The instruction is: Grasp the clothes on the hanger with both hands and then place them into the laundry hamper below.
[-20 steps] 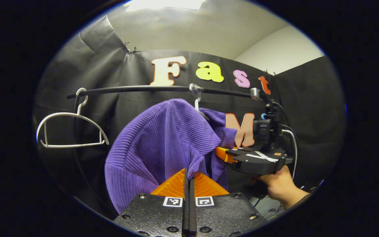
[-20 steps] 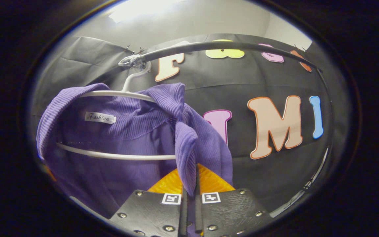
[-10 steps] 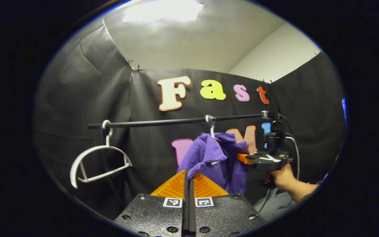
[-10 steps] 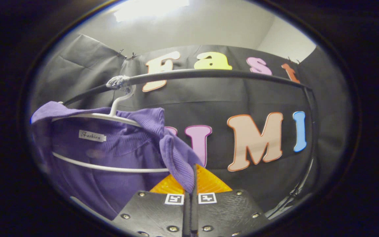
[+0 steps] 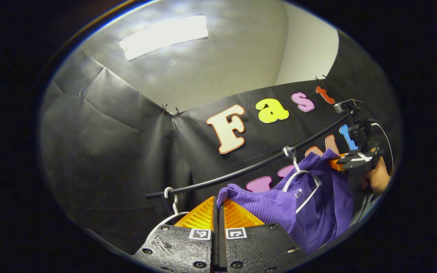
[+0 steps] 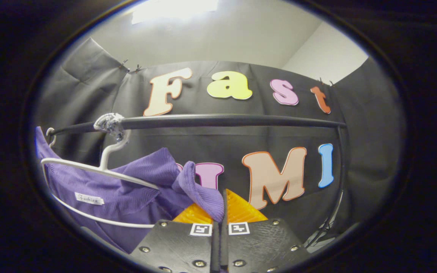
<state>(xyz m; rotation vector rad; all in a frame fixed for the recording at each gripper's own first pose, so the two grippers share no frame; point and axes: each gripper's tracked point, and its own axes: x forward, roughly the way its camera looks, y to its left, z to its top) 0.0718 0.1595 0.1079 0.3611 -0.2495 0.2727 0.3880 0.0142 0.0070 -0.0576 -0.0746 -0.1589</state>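
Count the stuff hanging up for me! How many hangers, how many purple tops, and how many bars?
White hangers: 2 (one empty, one under the top)
Purple tops: 1
Black bars: 1
Total: 4

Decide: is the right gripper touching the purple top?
Touching: in the right gripper view the right gripper has its fingers closed on a fold of the purple top.
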